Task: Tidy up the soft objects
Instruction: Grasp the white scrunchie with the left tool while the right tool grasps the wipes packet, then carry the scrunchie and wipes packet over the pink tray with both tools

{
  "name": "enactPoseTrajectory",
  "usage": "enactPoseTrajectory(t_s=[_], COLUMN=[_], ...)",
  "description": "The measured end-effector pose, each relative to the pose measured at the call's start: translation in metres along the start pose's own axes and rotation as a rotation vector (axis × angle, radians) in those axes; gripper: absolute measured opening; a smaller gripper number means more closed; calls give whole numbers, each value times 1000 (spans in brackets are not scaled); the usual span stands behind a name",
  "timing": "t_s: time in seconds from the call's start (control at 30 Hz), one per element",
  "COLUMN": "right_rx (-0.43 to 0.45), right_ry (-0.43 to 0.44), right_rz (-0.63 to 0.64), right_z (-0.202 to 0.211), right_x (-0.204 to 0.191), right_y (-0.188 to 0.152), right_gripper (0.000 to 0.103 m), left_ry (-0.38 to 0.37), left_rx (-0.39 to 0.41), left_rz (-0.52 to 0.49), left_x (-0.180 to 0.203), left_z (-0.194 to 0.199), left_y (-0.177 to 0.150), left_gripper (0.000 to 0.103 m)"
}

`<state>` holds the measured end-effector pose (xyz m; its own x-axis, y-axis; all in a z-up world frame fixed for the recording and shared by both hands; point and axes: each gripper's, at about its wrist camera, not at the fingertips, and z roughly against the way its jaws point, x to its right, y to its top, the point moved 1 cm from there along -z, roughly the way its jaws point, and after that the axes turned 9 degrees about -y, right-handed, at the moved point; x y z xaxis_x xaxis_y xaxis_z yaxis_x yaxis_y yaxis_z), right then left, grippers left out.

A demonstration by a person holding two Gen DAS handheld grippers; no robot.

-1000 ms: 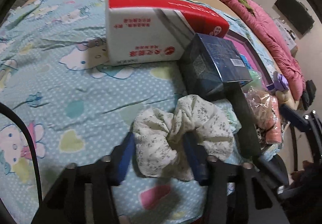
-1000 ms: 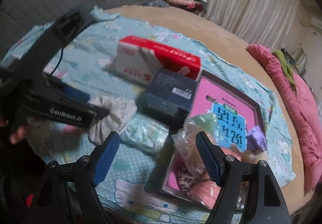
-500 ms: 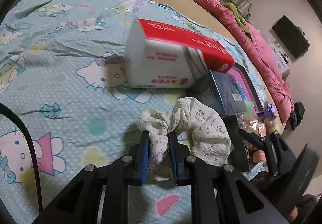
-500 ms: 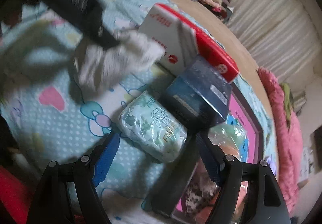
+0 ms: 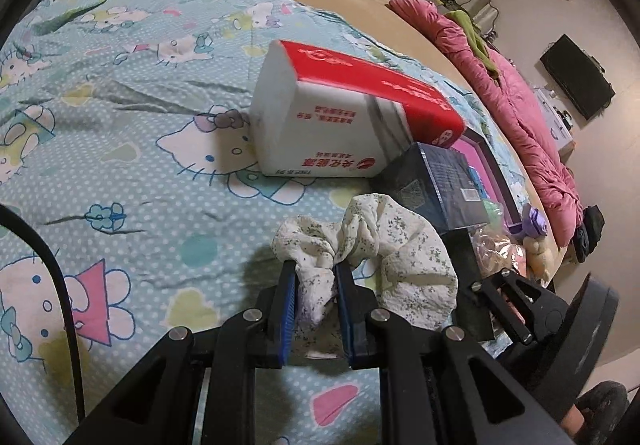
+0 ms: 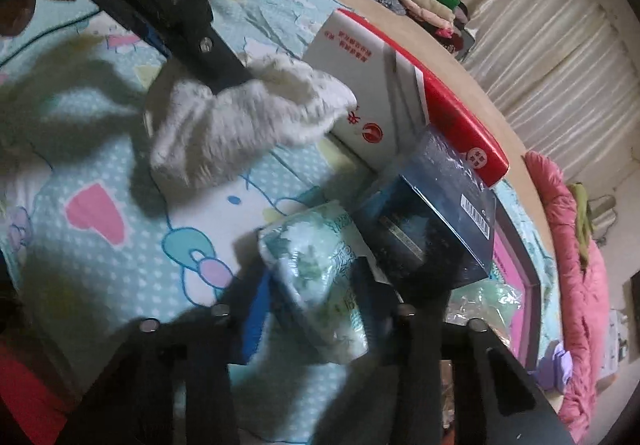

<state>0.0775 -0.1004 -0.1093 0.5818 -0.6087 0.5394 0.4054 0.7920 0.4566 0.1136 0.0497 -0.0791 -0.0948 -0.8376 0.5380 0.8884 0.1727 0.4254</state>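
Note:
A cream floral scrunchie (image 5: 384,245) hangs just above the cartoon-print bedsheet (image 5: 120,149), pinched at one edge by my left gripper (image 5: 315,269), which is shut on it. From the right wrist view, the scrunchie (image 6: 240,125) dangles from the left gripper's dark fingers (image 6: 216,57). A soft green-patterned tissue pack (image 6: 312,257) lies on the sheet. My right gripper (image 6: 320,297) is closing on the pack, with a blue pad (image 6: 256,309) against each side.
A red-and-white tissue box (image 5: 340,125) lies behind the scrunchie. A dark blue box (image 6: 432,229) touches the tissue pack. Farther right are a pink framed board (image 5: 480,149), a clear bag of soft items (image 5: 496,245) and a pink quilt (image 5: 520,105).
My left gripper closed on the scrunchie and lifted it slightly off the sheet. My right gripper came down over the tissue pack and its wide-open jaws closed in around it.

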Motion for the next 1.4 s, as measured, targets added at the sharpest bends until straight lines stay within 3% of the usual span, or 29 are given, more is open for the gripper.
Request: enactPoseTrajectory(t_s=[0.07, 0.3, 0.67, 1.07, 1.4], right_rx=[31, 152, 252, 238, 205], right_ry=[32, 106, -37, -154, -161], right_rz=[-58, -283, -490, -639, -723], right_z=[12, 62, 120, 142, 135], right_x=[7, 50, 118, 172, 190], right_y=[4, 7, -9, -54, -77], right_gripper=[27, 26, 26, 26, 26], left_ry=[10, 15, -6, -18, 29], left_rx=[9, 63, 87, 50, -26], left_rz=[-17, -61, -202, -354, -420], left_x=[6, 32, 113, 197, 222], left_z=[3, 30, 43, 15, -35], left_y=[-1, 1, 11, 15, 10], left_gripper=[19, 19, 19, 19, 19])
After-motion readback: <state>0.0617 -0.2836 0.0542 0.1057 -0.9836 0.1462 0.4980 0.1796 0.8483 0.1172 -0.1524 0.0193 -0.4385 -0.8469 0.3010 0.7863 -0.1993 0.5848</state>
